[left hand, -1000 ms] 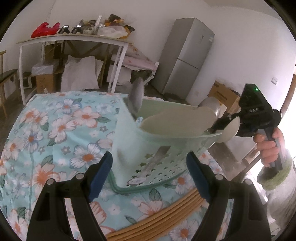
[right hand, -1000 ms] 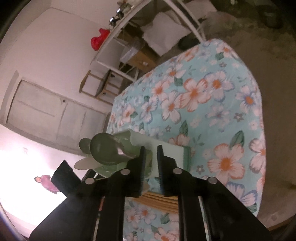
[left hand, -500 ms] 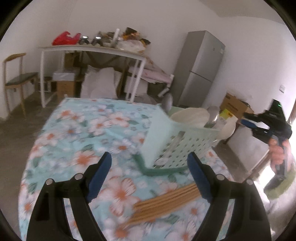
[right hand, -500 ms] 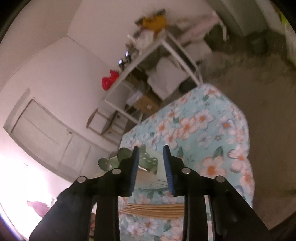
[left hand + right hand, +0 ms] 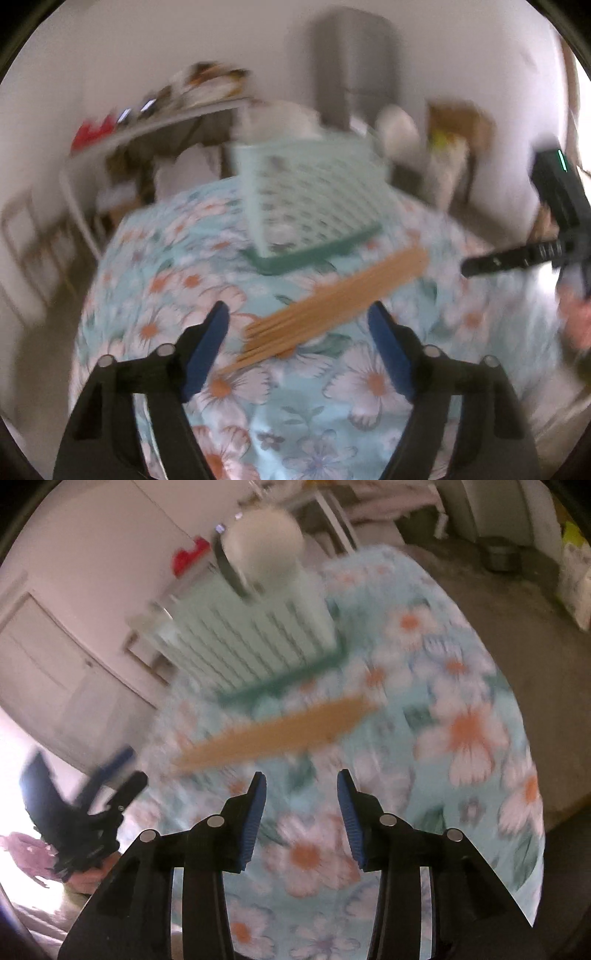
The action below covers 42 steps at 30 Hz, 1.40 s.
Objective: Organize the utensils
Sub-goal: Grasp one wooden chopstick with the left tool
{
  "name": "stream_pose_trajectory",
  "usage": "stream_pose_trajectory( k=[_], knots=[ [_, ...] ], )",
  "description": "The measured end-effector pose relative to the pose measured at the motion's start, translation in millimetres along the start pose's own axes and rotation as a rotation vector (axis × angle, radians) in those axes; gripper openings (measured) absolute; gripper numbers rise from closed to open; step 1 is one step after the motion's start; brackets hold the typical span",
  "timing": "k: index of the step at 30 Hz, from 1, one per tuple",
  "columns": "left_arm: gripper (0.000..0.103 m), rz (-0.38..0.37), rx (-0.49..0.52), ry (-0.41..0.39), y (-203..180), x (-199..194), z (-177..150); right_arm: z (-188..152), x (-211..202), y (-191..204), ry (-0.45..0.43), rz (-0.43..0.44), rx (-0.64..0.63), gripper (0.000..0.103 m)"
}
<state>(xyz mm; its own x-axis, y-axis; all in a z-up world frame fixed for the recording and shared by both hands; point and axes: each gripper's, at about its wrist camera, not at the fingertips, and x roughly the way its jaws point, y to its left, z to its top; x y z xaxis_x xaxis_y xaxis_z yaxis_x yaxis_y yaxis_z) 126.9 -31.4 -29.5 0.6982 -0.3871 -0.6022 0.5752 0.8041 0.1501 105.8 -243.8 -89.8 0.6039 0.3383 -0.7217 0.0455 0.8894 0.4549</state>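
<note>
Hand-held gripper (image 5: 301, 805) opening, empty.

Heavy motion blur in both fisheye views, dark curved edges, blown-out daylight glare low-left in the right view.

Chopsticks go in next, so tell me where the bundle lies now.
In both wrist views the chopsticks lie flat on the floral tablecloth, just in front of the green utensil basket, ahead of both grippers.
</note>
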Motion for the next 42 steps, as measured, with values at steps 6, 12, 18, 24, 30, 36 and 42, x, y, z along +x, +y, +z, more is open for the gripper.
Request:
stream_pose_trajectory(
  k=[6, 12, 18, 24, 30, 36, 42],
  knots=[
    [0.046, 0.076, 0.437, 0.051, -62, 41, -9, -2, 7, -11, 0.007, 0.003, 0.046, 0.040],
    [0.030, 0.115, 0.612, 0.070, -80, 64, -17, -1, 8, -19, 0.004, 0.015, 0.065, 0.040],
    [0.013, 0.119, 0.671, 0.075, -87, 75, -15, -2, 8, -25, 0.006, 0.043, 0.089, 0.040],
    [0.011, 0.128, 0.745, 0.050, -96, 77, -18, -3, 5, -32, 0.003, 0.062, 0.110, 0.037],
    [0.006, 0.114, 0.752, 0.042, -98, 67, -20, -6, -1, -35, -0.002, 0.069, 0.122, 0.037],
    [0.005, 0.007, 0.673, 0.083, -100, 45, -19, -8, -8, -41, -0.006, 0.071, 0.130, 0.037],
    [0.007, -0.157, 0.485, 0.192, -94, 36, -12, -8, -10, -44, -0.002, 0.090, 0.151, 0.037]
  ],
)
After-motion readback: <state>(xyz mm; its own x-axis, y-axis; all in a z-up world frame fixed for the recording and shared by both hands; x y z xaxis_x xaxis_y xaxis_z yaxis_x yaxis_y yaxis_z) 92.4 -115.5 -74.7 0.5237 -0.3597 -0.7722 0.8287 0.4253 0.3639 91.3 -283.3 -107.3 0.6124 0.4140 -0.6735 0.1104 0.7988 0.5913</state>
